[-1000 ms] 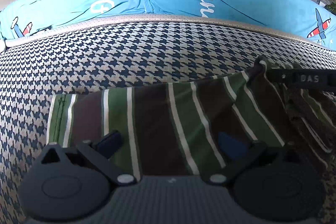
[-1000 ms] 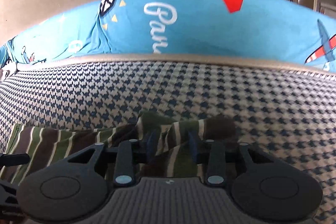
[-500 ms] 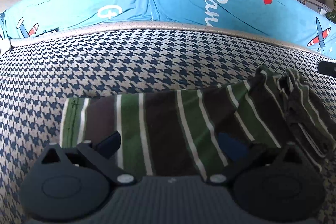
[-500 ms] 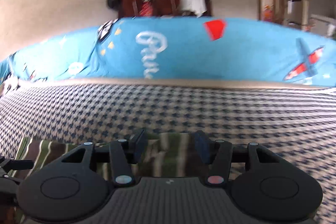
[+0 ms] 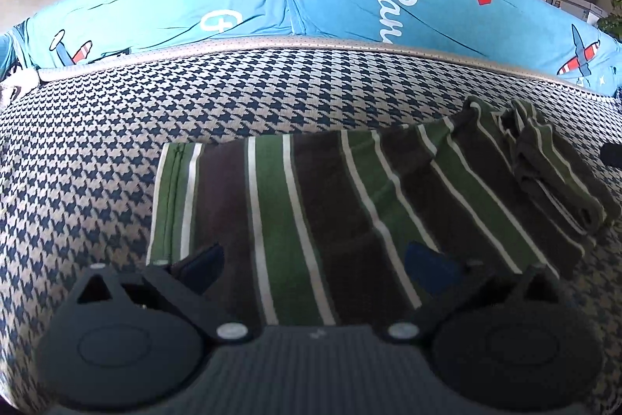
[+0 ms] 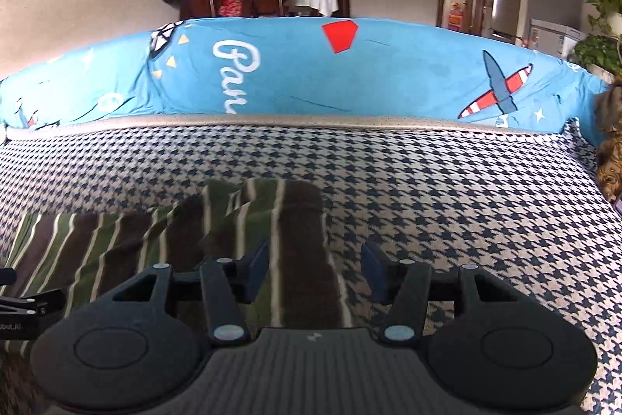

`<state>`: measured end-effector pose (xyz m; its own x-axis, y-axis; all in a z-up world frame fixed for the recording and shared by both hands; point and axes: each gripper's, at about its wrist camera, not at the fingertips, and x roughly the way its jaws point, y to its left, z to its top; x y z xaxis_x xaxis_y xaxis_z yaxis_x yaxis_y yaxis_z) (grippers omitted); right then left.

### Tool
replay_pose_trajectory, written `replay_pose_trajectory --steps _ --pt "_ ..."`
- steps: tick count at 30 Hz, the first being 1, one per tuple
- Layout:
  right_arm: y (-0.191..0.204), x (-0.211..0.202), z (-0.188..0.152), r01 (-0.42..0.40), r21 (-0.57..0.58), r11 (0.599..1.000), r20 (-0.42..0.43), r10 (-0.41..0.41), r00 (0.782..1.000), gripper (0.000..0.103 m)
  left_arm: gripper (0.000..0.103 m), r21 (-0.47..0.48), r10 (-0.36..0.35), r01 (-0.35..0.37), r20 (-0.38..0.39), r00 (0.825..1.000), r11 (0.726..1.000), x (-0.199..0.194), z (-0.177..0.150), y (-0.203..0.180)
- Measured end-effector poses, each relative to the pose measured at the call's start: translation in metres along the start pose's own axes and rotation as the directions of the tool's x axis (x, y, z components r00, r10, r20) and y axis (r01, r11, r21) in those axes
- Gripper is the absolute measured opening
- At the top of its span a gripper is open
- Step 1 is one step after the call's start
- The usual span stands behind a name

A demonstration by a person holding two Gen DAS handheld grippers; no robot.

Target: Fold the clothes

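The striped garment (image 5: 330, 212) is now lying loose on the houndstooth sofa seat (image 5: 97, 150), its right end bunched, having been released by the right claw (image 6: 315, 269), now parted; the left claw (image 5: 315, 263) is being held apart over it.

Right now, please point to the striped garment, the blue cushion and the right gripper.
striped garment (image 5: 295, 205), left wrist view, flat middle.
blue cushion (image 6: 388, 76), right wrist view, front face.
right gripper (image 6: 315, 269), right wrist view, between fingertips.
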<state>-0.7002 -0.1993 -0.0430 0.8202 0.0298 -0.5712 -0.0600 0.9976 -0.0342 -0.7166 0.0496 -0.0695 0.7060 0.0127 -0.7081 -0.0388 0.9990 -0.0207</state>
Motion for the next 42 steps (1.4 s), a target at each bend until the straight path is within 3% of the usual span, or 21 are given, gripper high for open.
replay_pose_trajectory --steps 4,8,13,25,30,33,35,42 --pt "0.005 0.006 -0.009 -0.014 -0.003 1.000 -0.017 0.014 1.000 0.052 0.103 -0.010 0.003 -0.003 -0.009 1.000 1.000 -0.004 -0.007 0.004" --pt "0.004 0.015 -0.016 -0.009 0.014 1.000 -0.053 0.010 0.999 0.038 0.103 -0.012 0.012 -0.013 -0.014 1.000 1.000 -0.008 -0.012 0.007" --pt "0.002 0.033 -0.030 0.058 -0.005 0.998 -0.178 -0.058 0.982 0.030 0.103 -0.018 0.018 -0.019 -0.032 0.999 1.000 -0.009 -0.019 0.012" --pt "0.003 0.012 -0.039 0.105 0.049 0.993 -0.113 -0.099 0.989 0.030 0.103 0.033 -0.016 0.016 -0.006 1.000 0.999 -0.027 -0.039 0.016" --pt "0.027 -0.010 -0.039 0.054 -0.023 0.998 0.000 -0.054 0.999 0.030 0.103 -0.001 -0.008 0.008 0.060 0.998 1.000 -0.038 -0.036 0.028" --pt "0.041 -0.016 -0.036 0.028 -0.051 0.998 0.035 -0.026 0.999 0.030 0.103 -0.035 0.017 -0.015 0.062 0.998 0.999 -0.034 -0.032 0.035" --pt "0.049 -0.016 -0.036 0.008 -0.065 0.998 0.044 -0.006 0.999 0.030 0.103 -0.058 0.034 -0.030 0.053 0.998 0.998 -0.030 -0.030 0.039" --pt "0.084 -0.005 -0.037 -0.211 -0.090 0.973 -0.021 0.210 0.977 0.030 0.103 -0.119 0.056 -0.052 0.038 0.998 0.991 -0.017 -0.021 0.052"
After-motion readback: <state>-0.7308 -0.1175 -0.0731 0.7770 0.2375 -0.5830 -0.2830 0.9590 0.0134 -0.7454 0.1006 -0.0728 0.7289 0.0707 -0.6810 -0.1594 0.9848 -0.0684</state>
